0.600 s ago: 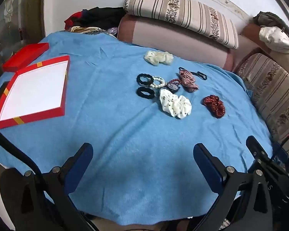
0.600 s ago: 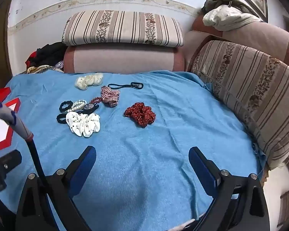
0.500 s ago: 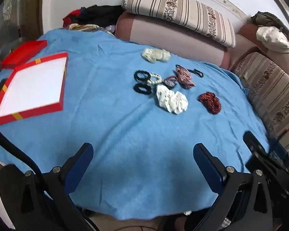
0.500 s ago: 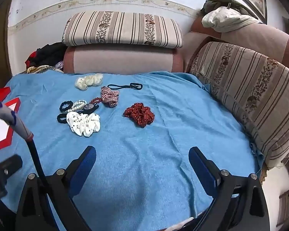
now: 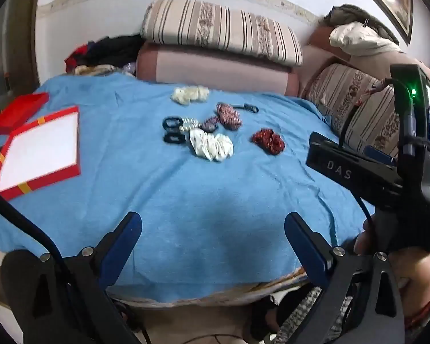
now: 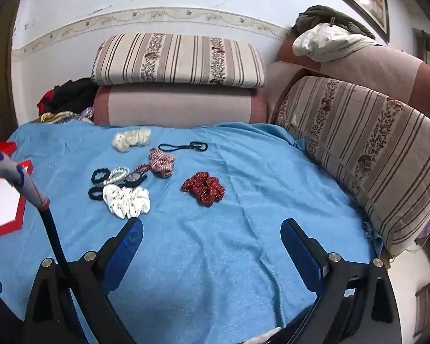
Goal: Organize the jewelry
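Hair ties and jewelry lie in a cluster on a blue cloth (image 5: 186, 195): a white dotted scrunchie (image 5: 211, 144) (image 6: 126, 200), a dark red scrunchie (image 5: 268, 140) (image 6: 203, 189), a plaid scrunchie (image 5: 228, 116) (image 6: 161, 162), a cream scrunchie (image 5: 189, 94) (image 6: 132, 139), two black ties (image 5: 172, 130) (image 6: 98, 185), a pearl bracelet (image 6: 118, 174), a watch (image 6: 133, 178) and a thin black band (image 6: 183, 146). An open red box with white lining (image 5: 40, 149) lies at the left. My left gripper (image 5: 212, 239) and right gripper (image 6: 212, 239) are open and empty, near the cloth's front edge.
The red box lid (image 5: 17, 111) lies behind the box. Striped sofa cushions (image 6: 177, 60) stand at the back and right (image 6: 367, 149). Clothes (image 5: 106, 53) are piled at the back left. The right gripper's body (image 5: 387, 172) shows at the right of the left wrist view.
My left gripper has pulled back and tilted up, so the cloth's front edge and the right gripper now show. My right gripper has barely moved. Both stay open.
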{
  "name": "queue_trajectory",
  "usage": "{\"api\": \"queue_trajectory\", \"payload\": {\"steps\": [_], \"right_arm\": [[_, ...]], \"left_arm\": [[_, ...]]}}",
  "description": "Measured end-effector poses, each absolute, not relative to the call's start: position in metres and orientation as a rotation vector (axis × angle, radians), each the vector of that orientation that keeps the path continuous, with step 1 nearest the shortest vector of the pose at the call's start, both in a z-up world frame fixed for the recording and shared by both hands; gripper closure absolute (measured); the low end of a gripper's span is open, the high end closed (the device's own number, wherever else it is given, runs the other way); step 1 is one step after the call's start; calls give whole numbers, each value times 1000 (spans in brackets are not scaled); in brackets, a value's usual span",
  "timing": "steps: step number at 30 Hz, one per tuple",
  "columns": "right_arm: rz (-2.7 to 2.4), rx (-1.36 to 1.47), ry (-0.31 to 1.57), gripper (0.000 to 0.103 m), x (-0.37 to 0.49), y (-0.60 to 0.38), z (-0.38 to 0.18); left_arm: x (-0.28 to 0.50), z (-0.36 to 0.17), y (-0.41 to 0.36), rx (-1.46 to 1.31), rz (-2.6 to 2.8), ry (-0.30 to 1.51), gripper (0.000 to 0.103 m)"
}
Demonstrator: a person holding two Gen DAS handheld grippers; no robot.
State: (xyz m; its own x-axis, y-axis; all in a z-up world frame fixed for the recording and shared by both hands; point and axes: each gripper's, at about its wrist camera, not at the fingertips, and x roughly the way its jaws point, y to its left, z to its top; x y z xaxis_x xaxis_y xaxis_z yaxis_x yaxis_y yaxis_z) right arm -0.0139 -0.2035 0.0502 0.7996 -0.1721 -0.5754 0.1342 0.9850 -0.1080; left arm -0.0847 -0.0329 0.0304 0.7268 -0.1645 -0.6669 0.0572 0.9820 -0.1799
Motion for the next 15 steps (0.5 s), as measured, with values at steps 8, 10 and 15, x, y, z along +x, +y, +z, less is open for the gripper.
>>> {"api": "queue_trajectory", "payload": {"steps": [8, 10, 15], "right_arm": [[-20, -30, 659, 4, 13, -196, 55], [17, -50, 679, 4, 20, -189, 48], [109, -17, 758, 4, 37, -188, 25]], "left_arm": [[-44, 44, 28, -62, 130, 704, 4], [-24, 40, 52, -32, 233, 692, 4], [52, 11, 121, -44, 332, 836, 4]]}}
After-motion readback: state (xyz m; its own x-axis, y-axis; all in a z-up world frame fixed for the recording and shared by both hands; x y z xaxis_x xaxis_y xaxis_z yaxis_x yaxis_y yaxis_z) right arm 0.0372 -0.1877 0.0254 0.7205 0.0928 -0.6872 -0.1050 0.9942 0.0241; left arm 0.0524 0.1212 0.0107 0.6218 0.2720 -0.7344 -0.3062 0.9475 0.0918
